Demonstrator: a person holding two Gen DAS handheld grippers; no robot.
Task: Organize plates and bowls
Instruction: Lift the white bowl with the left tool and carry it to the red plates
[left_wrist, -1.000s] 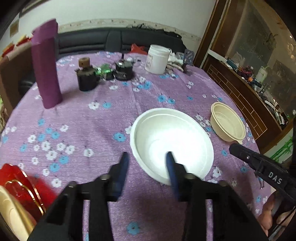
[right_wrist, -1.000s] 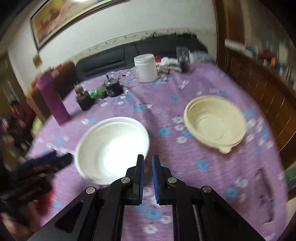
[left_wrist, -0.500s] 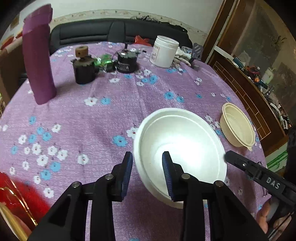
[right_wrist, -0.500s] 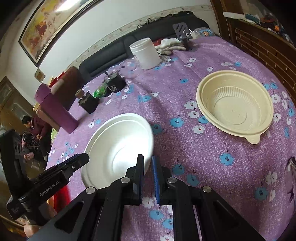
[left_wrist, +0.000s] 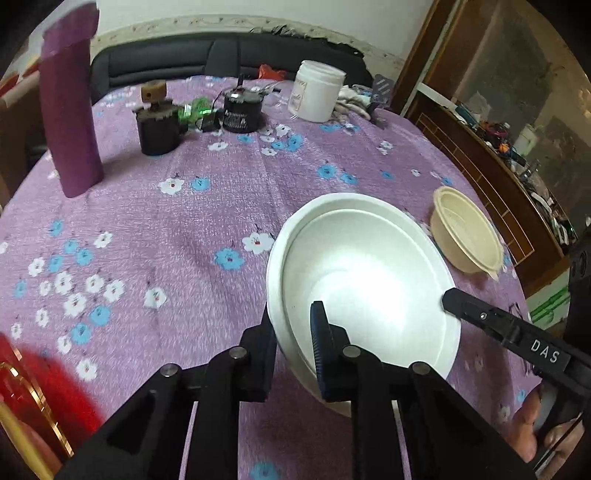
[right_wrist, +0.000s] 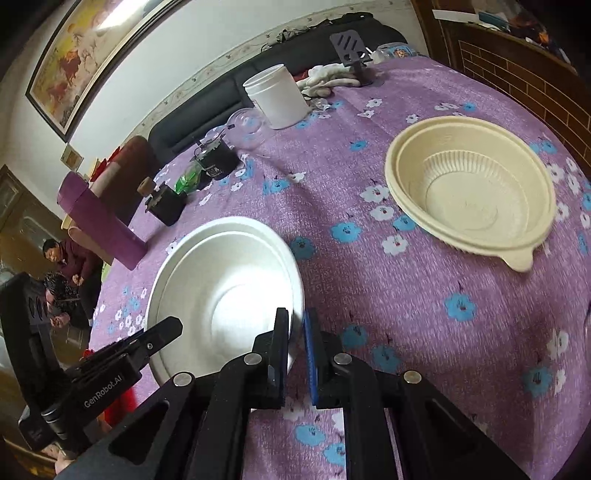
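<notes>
A white bowl sits on the purple flowered tablecloth, and a cream ribbed bowl stands to its right. My left gripper is closing on the white bowl's near-left rim. One finger is outside the wall, the blue pad is inside, and they pinch it. In the right wrist view the white bowl lies left of the cream bowl. My right gripper is shut with nothing held. Its tips are at the white bowl's near-right rim, and I cannot tell if they touch. The left gripper shows at lower left.
A tall purple cylinder stands at the far left. Two dark jars and a white tub line the back of the table. Red and gold plates sit at the near left edge. A wooden cabinet borders the right. Two people sit beyond the left edge.
The left jaws have narrowed from wide apart onto the white bowl's rim. The right gripper has come down and closer to that bowl's rim, staying shut.
</notes>
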